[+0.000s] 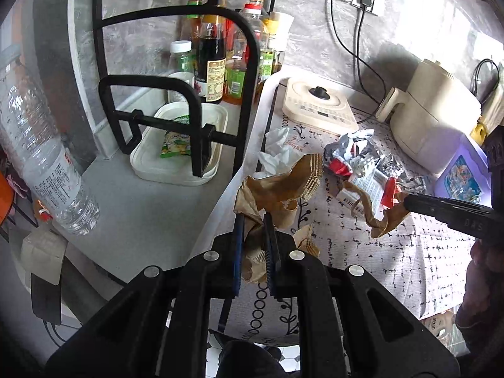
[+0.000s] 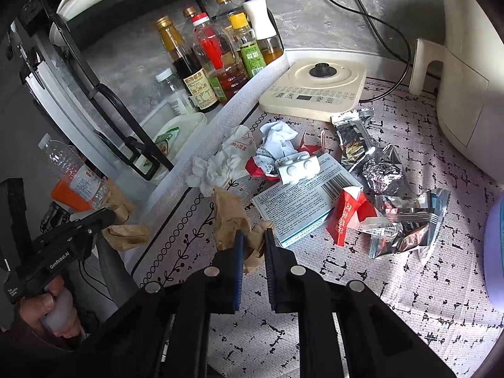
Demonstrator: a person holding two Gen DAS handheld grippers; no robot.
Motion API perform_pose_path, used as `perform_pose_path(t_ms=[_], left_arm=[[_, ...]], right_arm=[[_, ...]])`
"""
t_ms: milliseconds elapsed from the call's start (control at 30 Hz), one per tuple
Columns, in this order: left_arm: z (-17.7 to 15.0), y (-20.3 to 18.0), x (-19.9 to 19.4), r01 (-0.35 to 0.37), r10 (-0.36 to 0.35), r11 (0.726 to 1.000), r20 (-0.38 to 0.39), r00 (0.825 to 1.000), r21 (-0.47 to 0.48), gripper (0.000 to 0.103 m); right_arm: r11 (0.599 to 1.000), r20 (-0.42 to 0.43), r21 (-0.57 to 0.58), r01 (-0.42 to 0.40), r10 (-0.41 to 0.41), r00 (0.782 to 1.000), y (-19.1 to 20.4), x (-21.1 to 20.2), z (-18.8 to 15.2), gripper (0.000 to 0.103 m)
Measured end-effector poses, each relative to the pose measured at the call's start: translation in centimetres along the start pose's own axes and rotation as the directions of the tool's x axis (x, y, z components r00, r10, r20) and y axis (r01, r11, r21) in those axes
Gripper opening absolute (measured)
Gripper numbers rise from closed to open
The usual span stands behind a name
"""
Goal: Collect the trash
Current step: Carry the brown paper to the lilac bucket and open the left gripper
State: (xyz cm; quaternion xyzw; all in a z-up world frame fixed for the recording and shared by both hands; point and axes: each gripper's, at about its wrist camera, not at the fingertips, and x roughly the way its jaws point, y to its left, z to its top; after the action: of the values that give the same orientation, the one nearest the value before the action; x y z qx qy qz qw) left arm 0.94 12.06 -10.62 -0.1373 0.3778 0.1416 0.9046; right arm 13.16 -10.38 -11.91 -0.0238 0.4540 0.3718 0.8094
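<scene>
Left wrist view: the left hand-held gripper (image 1: 254,220) is seen pinching a crumpled brown paper bag (image 1: 277,189), which is held up at the near-left edge of the table (image 1: 409,267). In the right wrist view the same left hand-held gripper (image 2: 104,215) is seen at the left, off the table's edge, with brown paper at its tips.

The right hand-held gripper (image 2: 253,236) is pressed onto a second scrap of brown paper (image 2: 231,217), which lies on the patterned table cover (image 2: 393,283); its fingers are narrowly apart with the paper caught between them.

Other trash is spread on the cover beyond it: crumpled white tissue (image 2: 220,163), a white blister pack (image 2: 297,165), a flattened printed box (image 2: 302,201), a red wrapper (image 2: 346,217) and several silver foil wrappers (image 2: 406,223). These pieces lie close together, some overlapping.

A cream induction hob (image 2: 315,91) is set behind the trash, with a cream air fryer (image 2: 469,94) to its right. Sauce bottles (image 2: 201,63) are grouped under a black rack (image 1: 176,94) to the left, beside a white tray (image 1: 176,151). A clear water bottle (image 1: 37,154) is seen at the far left.
</scene>
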Motion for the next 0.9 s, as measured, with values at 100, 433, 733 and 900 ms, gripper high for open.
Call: perform_pose_path(t_ms=[100,433,733,900], left_arm=[[1.1,-1.9,-0.4,0.029,-0.03,0.999,0.029,0.999,0.045,0.013],[4.4,-8.1,-1.5,0.133,-0.149,0.978,0.097,0.984,0.159,0.013],[8.3,-13.7,-2.4,0.217,-0.268,0.931,0.146,0.952,0.294,0.013],[10.1,-16.5,-2.5,0.259,-0.328,0.897,0.148,0.933,0.359,0.013]], right_arm=[[1.0,0.062,-0.002,0.02,-0.02,0.998,-0.3,-3.1,0.1,0.013],[0.988,0.263,0.104,0.111,-0.135,0.955,-3.6,-13.4,1.1,0.013],[0.954,0.372,0.194,0.227,-0.286,0.883,-7.3,-20.0,1.6,0.014],[0.922,0.403,0.251,0.295,-0.377,0.834,-9.7,-22.8,2.3,0.014]])
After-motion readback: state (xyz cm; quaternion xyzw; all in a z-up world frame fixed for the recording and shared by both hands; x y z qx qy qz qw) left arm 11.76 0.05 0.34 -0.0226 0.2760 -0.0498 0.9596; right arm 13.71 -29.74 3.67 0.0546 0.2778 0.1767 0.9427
